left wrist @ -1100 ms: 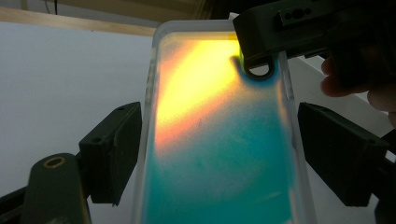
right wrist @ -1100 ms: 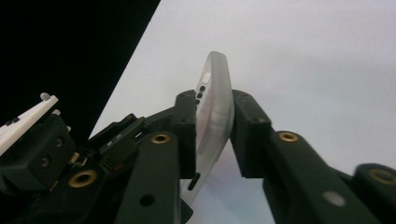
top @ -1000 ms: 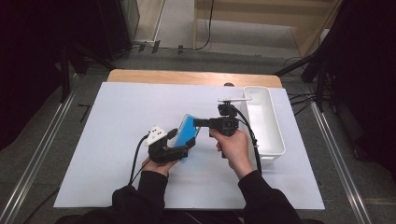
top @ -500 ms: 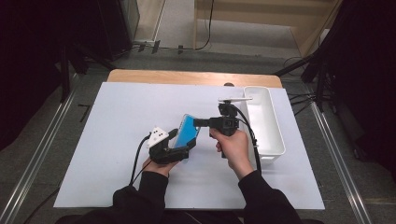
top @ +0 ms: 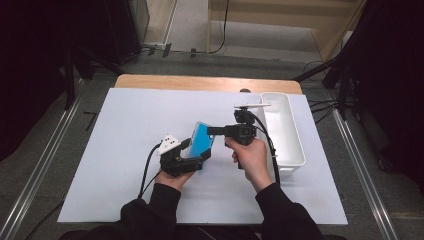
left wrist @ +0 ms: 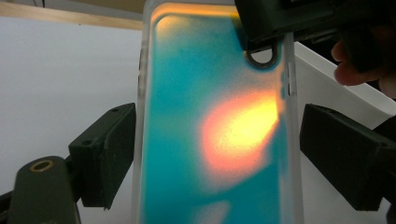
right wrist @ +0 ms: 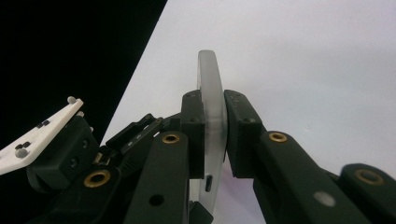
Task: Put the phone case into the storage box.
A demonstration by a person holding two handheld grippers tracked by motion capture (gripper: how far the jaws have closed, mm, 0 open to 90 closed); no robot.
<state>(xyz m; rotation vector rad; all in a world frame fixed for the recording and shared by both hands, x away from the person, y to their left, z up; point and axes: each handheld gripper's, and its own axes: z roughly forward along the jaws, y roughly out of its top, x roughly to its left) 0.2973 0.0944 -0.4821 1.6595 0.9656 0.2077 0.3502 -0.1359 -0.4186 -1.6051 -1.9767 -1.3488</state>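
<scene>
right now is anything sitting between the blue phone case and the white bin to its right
Nothing visible lies on the table between the blue phone case with a clear rim and the white plastic bin, but the right gripper, clamped on the case's edge, and its hand fill that gap.

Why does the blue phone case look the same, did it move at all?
No. The blue phone case sits at the same spot beside the white bin as before.
</scene>
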